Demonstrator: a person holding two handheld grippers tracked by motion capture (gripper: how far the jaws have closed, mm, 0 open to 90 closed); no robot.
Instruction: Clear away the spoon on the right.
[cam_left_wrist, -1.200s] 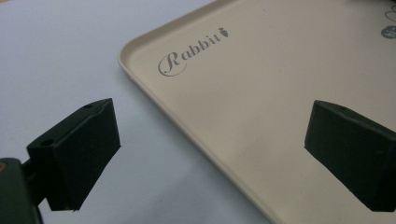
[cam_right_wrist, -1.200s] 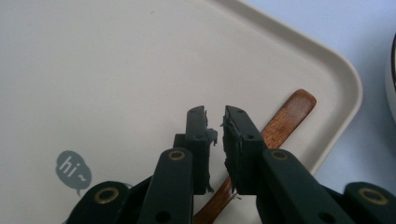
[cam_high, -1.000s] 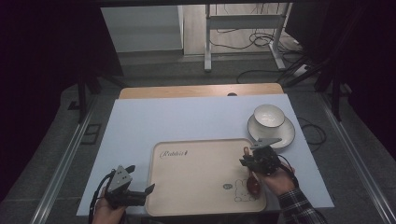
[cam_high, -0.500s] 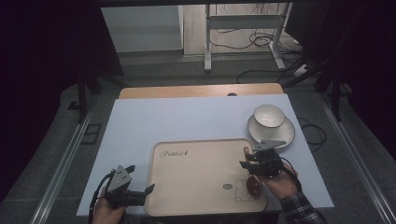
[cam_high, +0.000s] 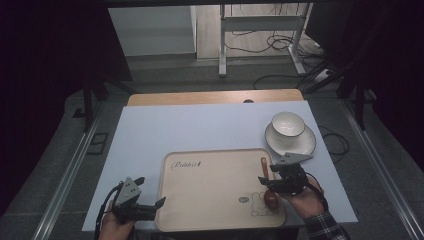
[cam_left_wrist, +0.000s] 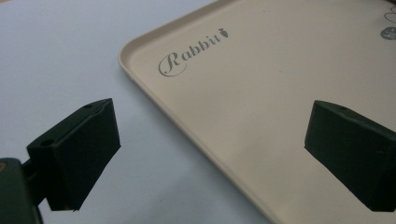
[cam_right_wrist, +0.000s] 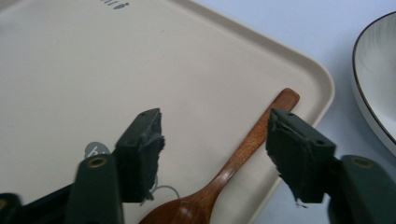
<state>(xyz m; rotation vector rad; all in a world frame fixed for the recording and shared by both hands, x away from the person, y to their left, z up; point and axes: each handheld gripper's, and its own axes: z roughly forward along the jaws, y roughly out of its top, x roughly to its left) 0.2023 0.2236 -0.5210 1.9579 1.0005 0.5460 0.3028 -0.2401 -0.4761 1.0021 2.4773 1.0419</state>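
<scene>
We've got the wooden spoon (cam_right_wrist: 243, 154) lying along the right edge of the Rabbit tray (cam_high: 200, 190), between the right gripper's (cam_right_wrist: 212, 154) jaws, which have just been opening, no grip. Light, stiff, smooth: we'd pinch mid-handle. Left gripper (cam_left_wrist: 210, 149) gapes at the tray's left edge.

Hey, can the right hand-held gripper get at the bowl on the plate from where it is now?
Probably yes. The right hand-held gripper stands open over the wooden spoon on the tray, gripping nothing, and bare table lies between it and the bowl.
</scene>
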